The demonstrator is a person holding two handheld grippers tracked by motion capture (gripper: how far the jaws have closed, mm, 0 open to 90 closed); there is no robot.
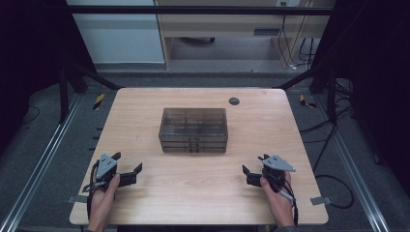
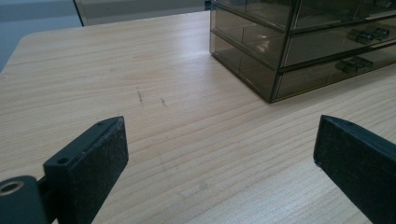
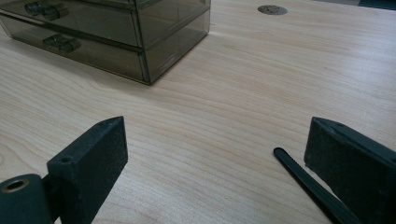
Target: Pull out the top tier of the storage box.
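Note:
A smoked see-through drawer box (image 1: 193, 129) stands in the middle of the wooden table (image 1: 145, 111), its handled drawer fronts toward the person. My left gripper (image 1: 128, 162) rests at the near left, held in a hand, jaws wide apart with nothing between them. In the left gripper view the gripper (image 2: 219, 147) looks over bare wood, with the drawer box (image 2: 289, 42) at the upper right. My right gripper (image 1: 254, 163) sits at the near right, also open and empty. In the right gripper view the gripper (image 3: 215, 144) faces the drawer box (image 3: 116, 32) at the upper left.
A round dark grommet (image 1: 234, 101) is set in the tabletop behind the box, also seen as a grommet (image 3: 272, 9) far ahead of the right gripper. A thin black strip (image 3: 303, 182) lies on the wood by the right gripper's right jaw. Dark frame posts flank the table.

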